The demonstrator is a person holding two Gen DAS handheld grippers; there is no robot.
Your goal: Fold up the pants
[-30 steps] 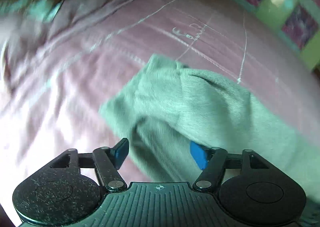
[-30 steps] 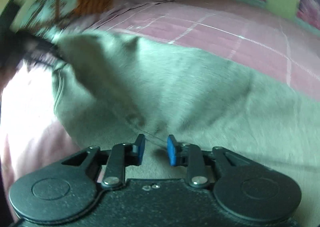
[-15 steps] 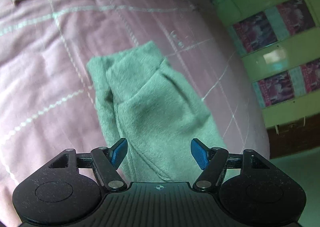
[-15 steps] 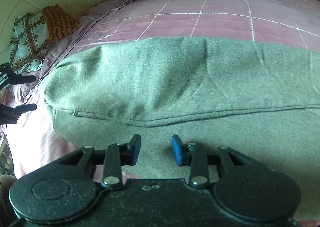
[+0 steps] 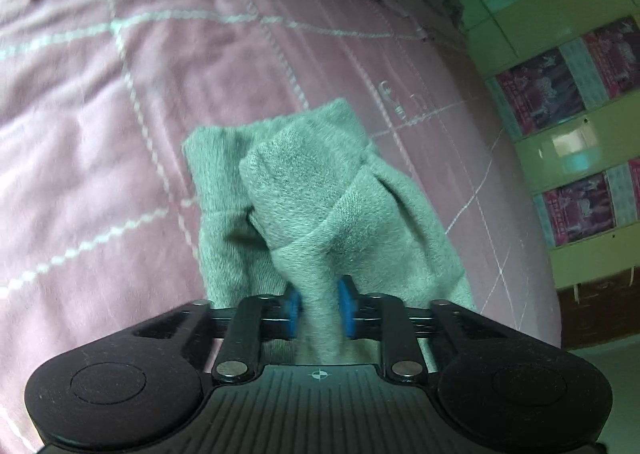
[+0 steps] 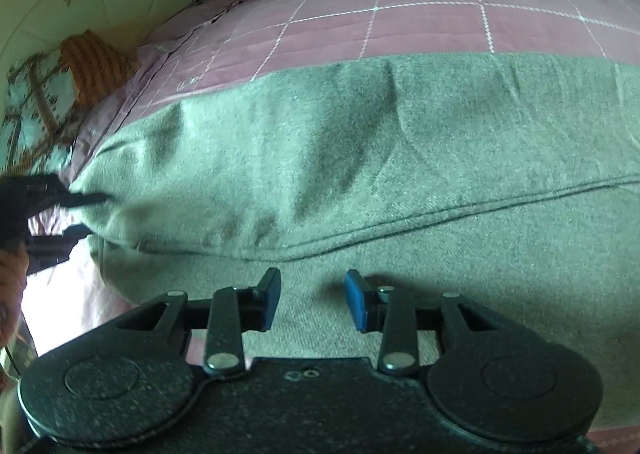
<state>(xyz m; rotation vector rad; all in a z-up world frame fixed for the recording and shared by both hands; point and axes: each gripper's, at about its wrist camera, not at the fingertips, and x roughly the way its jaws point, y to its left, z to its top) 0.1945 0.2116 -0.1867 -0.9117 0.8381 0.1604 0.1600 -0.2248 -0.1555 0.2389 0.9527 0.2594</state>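
Left gripper (image 5: 319, 308): we see its jaws have just been closing, and now the blue pads (image 5: 347, 306) pinch a bunched ridge of the grey-green pants (image 5: 316, 190) between them, so it is gripping the cloth. Beyond the pads the fabric runs away from us as two leg ends, one lying partly over the other, approx. in the middle of the pink quilt (image 5: 100, 142) w/ its white grid lines.

Right gripper (image 6: 313, 300): jaws stand partly apart, nothing between the pads. They hover just above flat pants cloth (image 6: 360, 142); we cannot tell if the tips touch it. In front of it a seam or folded edge crosses the fabric from left to right, and the upper layer shows a few soft creases. At the far left edge of this view the other gripper's dark fingers (image 6: 86, 199) hold the pants' end. Behind the pants the quilt (image 6: 420, 26) continues, and at the left rear lie a patterned pillow (image 6: 32, 102) and smth. orange (image 6: 94, 64) against the pale wall.
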